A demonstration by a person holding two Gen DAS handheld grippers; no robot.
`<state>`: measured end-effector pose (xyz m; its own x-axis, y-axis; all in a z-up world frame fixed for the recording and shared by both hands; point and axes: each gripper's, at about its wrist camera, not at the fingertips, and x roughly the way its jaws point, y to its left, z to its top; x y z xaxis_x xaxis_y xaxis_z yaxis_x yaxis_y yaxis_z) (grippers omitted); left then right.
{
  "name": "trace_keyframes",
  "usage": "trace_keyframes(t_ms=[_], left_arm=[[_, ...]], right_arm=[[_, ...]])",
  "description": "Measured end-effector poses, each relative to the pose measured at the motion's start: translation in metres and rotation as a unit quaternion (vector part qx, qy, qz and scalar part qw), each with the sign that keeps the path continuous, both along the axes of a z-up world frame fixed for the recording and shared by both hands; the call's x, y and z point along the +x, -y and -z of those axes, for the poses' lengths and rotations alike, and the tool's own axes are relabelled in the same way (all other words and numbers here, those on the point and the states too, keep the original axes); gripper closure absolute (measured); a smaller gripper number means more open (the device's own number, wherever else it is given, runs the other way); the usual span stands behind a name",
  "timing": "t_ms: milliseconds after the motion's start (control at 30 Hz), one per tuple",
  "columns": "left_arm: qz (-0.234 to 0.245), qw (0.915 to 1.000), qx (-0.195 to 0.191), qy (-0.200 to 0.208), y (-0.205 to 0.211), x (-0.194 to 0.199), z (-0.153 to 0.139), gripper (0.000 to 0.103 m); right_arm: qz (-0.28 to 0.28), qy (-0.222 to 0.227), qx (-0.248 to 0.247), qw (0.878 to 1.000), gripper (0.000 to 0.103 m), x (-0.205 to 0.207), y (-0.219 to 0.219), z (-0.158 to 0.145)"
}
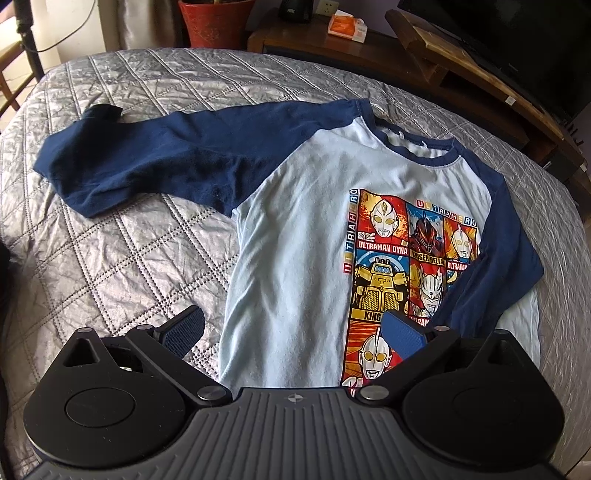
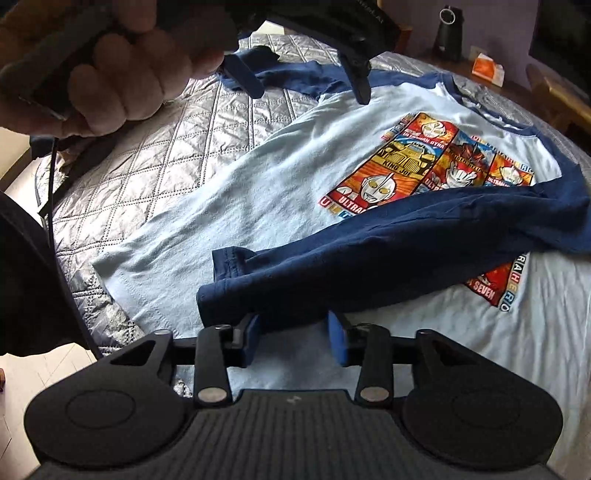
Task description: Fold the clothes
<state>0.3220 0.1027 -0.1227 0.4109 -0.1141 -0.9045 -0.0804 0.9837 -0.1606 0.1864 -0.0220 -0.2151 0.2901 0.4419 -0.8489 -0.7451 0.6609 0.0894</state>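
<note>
A light blue shirt (image 1: 295,221) with navy sleeves and a bright cartoon print (image 1: 399,258) lies face up on the bed. One navy sleeve (image 1: 147,162) stretches out to the left. The other sleeve (image 2: 369,258) is folded across the print, its cuff (image 2: 229,266) near the hem. My left gripper (image 1: 293,328) hovers open over the shirt's lower part, nothing between its fingers. In the right wrist view it (image 2: 303,81) shows at the top, held by a hand (image 2: 110,74). My right gripper (image 2: 294,338) stands open at the folded sleeve's near edge, and its pads do not press the cloth.
The shirt rests on a grey quilted bedspread (image 1: 110,266), bare on the left side. Behind the bed stand a red pot (image 1: 210,22), a dark wooden cabinet (image 1: 443,74) with an orange box (image 1: 347,26), and a black screen (image 1: 517,37). The bed's edge and floor (image 2: 22,387) are at lower left.
</note>
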Motion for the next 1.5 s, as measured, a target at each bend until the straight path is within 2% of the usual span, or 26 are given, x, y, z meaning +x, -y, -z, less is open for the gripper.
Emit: trace_keyframes(t_ms=[100,233,267,500,633,833,900,933,1067,1133,1200,1333,1400,1500], left_arm=[[0.0,1.0,0.001,0.0,0.001,0.0,0.0,0.0],[0.001,1.0,0.002,-0.001,0.001,-0.001,0.0,0.0],[0.002,1.0,0.001,-0.001,0.001,0.0,0.001,0.0],[-0.001,1.0,-0.001,-0.001,0.0,0.0,0.0,0.0],[-0.002,1.0,-0.001,-0.001,-0.001,0.0,0.0,0.0],[-0.002,1.0,-0.001,-0.001,-0.001,0.0,0.0,0.0],[-0.003,1.0,0.0,-0.001,-0.001,0.0,0.0,0.0],[-0.004,1.0,0.0,-0.001,-0.001,0.001,0.0,0.0],[-0.006,1.0,-0.001,-0.002,-0.002,0.001,0.001,0.001],[-0.005,1.0,-0.001,-0.002,-0.002,0.001,0.001,0.001],[-0.003,1.0,0.001,-0.002,-0.001,0.001,0.001,0.001],[-0.005,1.0,-0.002,-0.002,-0.003,0.001,0.001,0.001],[-0.007,1.0,-0.004,-0.002,-0.004,0.002,0.0,0.001],[-0.009,0.9999,-0.005,0.0,-0.006,0.002,-0.001,0.001]], right_arm=[[0.009,0.01,0.004,1.0,0.067,-0.005,0.002,-0.001],[0.025,0.025,0.01,0.999,0.097,-0.008,0.01,-0.003],[0.028,0.025,0.015,0.999,0.101,-0.008,0.013,-0.005],[0.021,0.02,0.023,0.999,0.102,-0.013,0.023,-0.022],[-0.001,0.032,-0.014,0.999,0.102,-0.009,0.025,-0.024],[-0.008,0.109,-0.094,0.989,0.1,-0.014,0.022,-0.028],[-0.023,0.121,-0.08,0.989,0.093,-0.019,0.016,-0.034],[-0.034,0.124,-0.069,0.989,0.092,-0.022,0.013,-0.038],[-0.105,0.151,-0.063,0.981,0.072,-0.043,-0.012,-0.039],[-0.124,0.144,-0.065,0.98,0.073,-0.047,-0.024,-0.03],[-0.123,0.122,-0.061,0.983,0.08,-0.043,-0.033,-0.017],[-0.12,0.083,-0.056,0.988,0.082,-0.035,-0.049,0.006],[-0.111,0.08,-0.043,0.99,0.097,-0.031,-0.051,0.008],[-0.09,0.07,-0.011,0.993,0.099,-0.026,-0.052,0.002]])
